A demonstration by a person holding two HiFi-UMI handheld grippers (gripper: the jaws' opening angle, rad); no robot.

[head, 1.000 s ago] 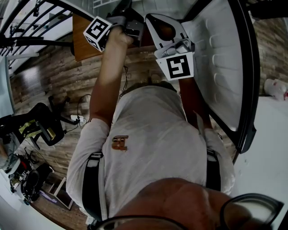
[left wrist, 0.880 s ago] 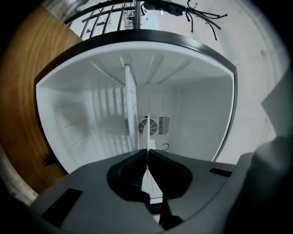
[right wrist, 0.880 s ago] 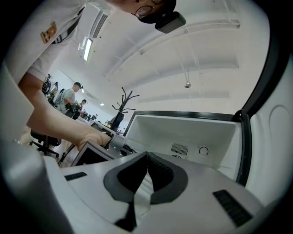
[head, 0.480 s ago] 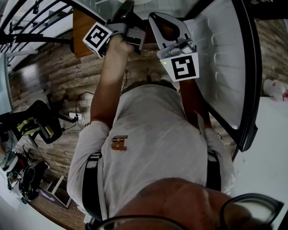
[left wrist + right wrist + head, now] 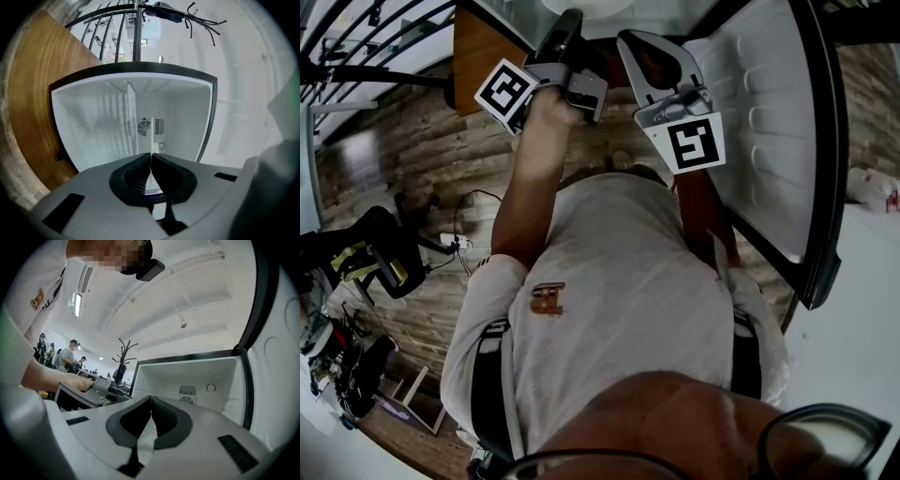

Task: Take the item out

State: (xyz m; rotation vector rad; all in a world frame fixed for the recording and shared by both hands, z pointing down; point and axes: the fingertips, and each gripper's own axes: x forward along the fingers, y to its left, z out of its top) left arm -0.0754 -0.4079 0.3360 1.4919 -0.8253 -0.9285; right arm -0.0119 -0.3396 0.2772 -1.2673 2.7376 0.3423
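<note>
A white fridge compartment stands open in front of me, with a round fan vent on its back wall. I see no item inside the part that shows. My left gripper points straight into it, jaws shut with nothing between them. My right gripper is beside it, also shut and empty, facing the same compartment. In the head view the left gripper and right gripper are raised side by side at the top, next to the open fridge door.
A wooden panel flanks the fridge on the left. The open door's inner liner is close on the right. Cables and a power strip lie on the wood floor, with black equipment at the left.
Both grippers have shifted slightly up and right in the head view, toward the compartment. Their jaws have stayed shut.
</note>
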